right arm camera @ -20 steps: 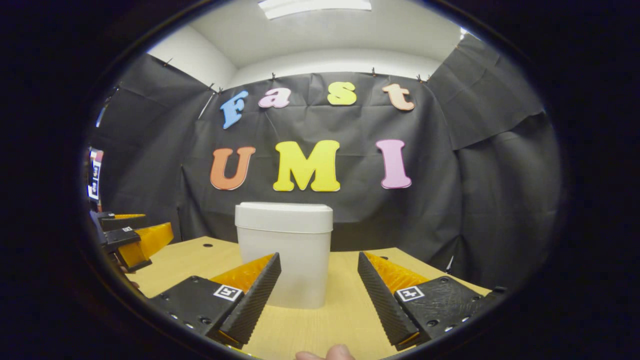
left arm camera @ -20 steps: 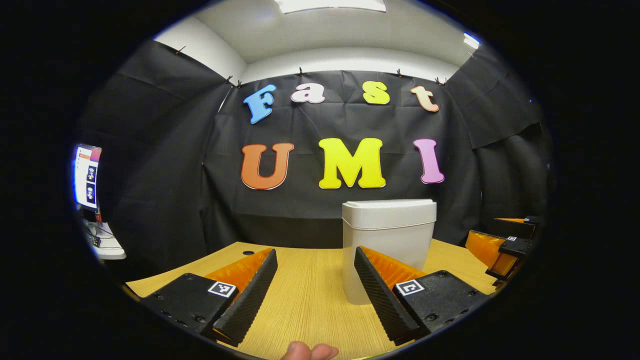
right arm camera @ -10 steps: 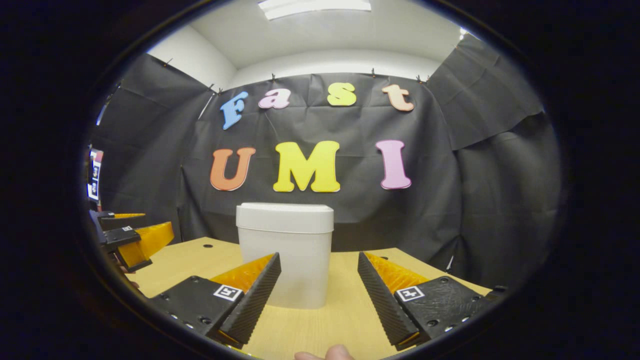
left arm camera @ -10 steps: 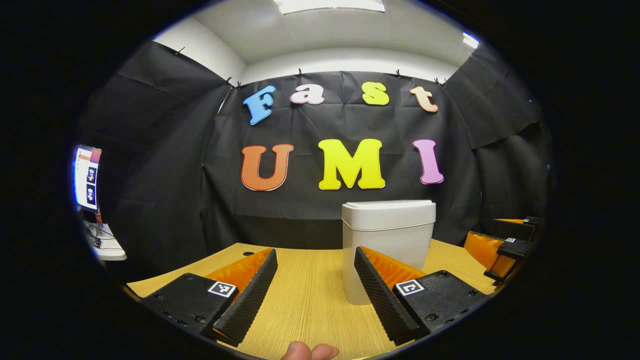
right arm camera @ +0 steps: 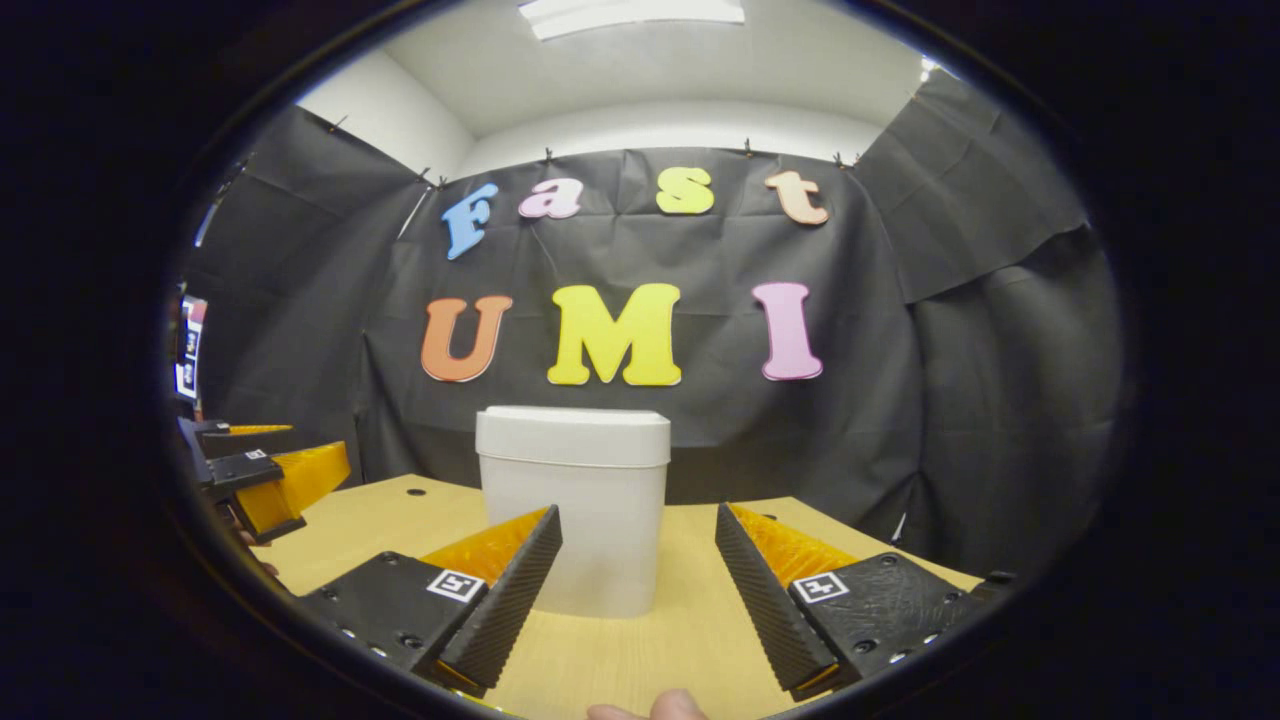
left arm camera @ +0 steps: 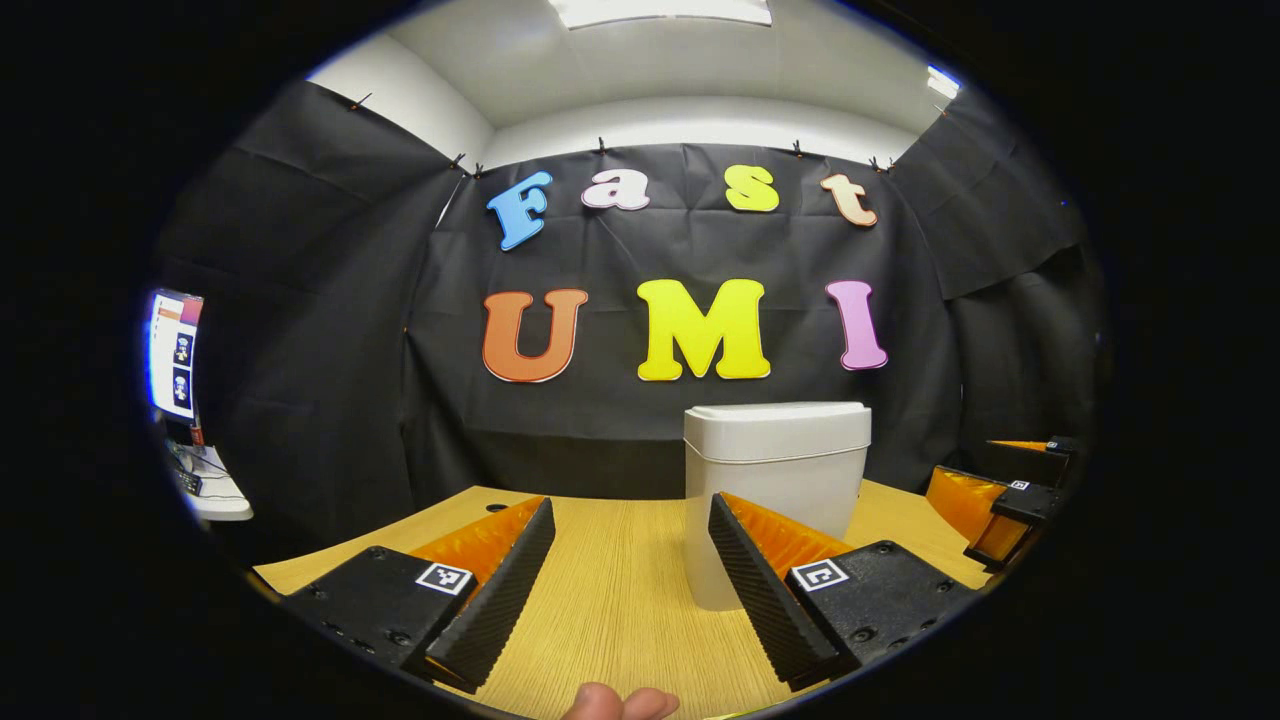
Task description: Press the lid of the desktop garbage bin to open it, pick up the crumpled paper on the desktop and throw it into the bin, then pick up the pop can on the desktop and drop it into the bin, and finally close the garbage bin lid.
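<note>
The bin (right arm camera: pixel 573 520) stands on the table (right arm camera: pixel 690 640), before the wall (right arm camera: pixel 960 400).

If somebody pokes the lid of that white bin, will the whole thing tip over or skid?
The bin is taller than it is wide and looks like thin plastic, so it is probably light. It stands free on the smooth wooden table, so a sideways poke might skid it. A straight downward press on the lid should be steadier.

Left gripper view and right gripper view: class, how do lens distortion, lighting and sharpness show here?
Left gripper view: the table edge bows; ceiling light glares white. Right gripper view: the bin is sharp and evenly lit, and the open tongs look oversized.
</note>
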### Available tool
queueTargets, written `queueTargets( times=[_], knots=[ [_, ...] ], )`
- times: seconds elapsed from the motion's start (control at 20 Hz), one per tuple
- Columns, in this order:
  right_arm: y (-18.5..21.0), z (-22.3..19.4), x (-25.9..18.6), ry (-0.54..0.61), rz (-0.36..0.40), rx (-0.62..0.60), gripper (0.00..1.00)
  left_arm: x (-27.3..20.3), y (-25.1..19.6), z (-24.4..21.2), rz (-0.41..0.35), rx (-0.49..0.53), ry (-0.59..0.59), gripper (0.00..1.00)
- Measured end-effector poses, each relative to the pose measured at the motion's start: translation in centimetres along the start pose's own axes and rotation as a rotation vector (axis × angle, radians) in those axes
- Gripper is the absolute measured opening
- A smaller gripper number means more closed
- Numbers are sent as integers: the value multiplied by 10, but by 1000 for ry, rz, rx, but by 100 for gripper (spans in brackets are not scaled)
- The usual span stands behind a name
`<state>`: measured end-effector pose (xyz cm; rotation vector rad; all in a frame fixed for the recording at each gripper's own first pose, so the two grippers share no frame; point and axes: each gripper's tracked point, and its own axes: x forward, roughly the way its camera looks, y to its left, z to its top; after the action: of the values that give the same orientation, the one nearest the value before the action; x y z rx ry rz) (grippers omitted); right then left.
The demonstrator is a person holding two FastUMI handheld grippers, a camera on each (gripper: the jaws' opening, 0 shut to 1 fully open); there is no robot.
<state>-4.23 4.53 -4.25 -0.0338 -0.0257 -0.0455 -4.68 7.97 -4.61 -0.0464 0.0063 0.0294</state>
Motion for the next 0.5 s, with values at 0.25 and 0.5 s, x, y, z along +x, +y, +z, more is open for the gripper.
queueTargets(
  times=[0.25, 0.5],
  knots=[
    [1, -4, 1, 11, 2, -9, 95, 0, -1, 0, -1, 2, -1, 99],
    [0, 0, -2, 2, -4, 0, 95, -2, -1, 0, -1, 6, 3, 99]
  ],
)
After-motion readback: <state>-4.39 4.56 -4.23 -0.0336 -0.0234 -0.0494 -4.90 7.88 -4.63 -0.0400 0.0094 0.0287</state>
